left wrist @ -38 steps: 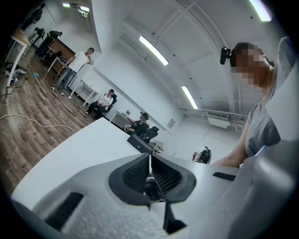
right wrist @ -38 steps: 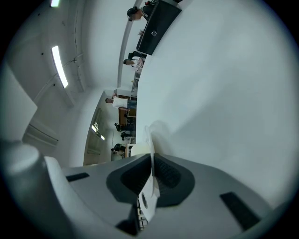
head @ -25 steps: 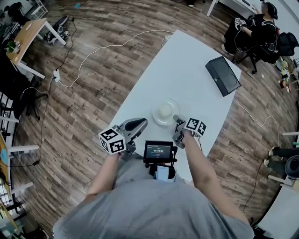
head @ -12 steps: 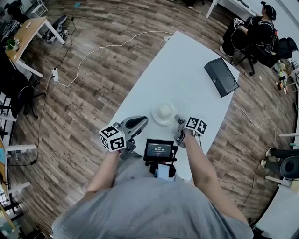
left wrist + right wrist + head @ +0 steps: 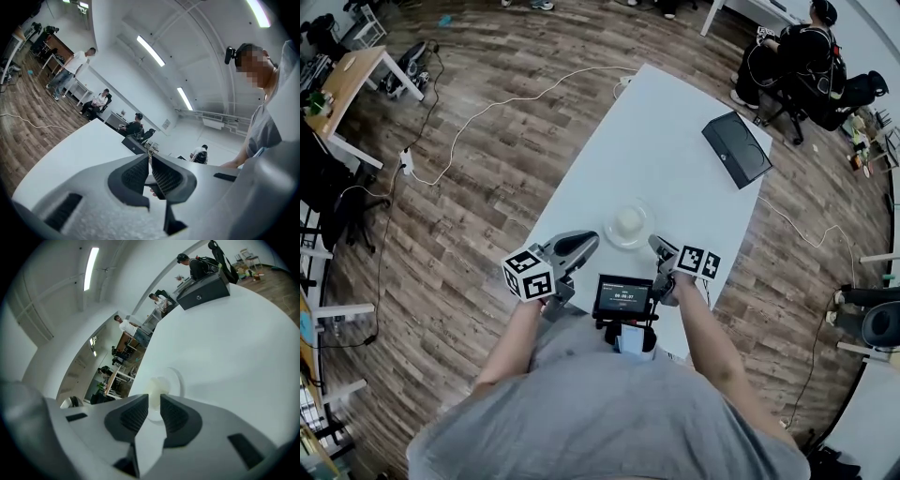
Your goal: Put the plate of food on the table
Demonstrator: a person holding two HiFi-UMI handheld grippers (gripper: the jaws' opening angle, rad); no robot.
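Plate of food (image 5: pixel 630 223): set on the white bench (image 5: pixel 675 141), toward its near end, just ahead of both grippers.
Left gripper (image 5: pixel 589 243): held at the bench's near edge, jaws pressed together on nothing.
Right gripper (image 5: pixel 655 243): aimed at the plate, jaws narrowly parted, empty.

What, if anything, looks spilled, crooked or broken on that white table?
Nothing stands out. The plate sits flat on the white table, with its pale food heaped in the middle and nothing spilled round it. The black box lies flat near the far corner.
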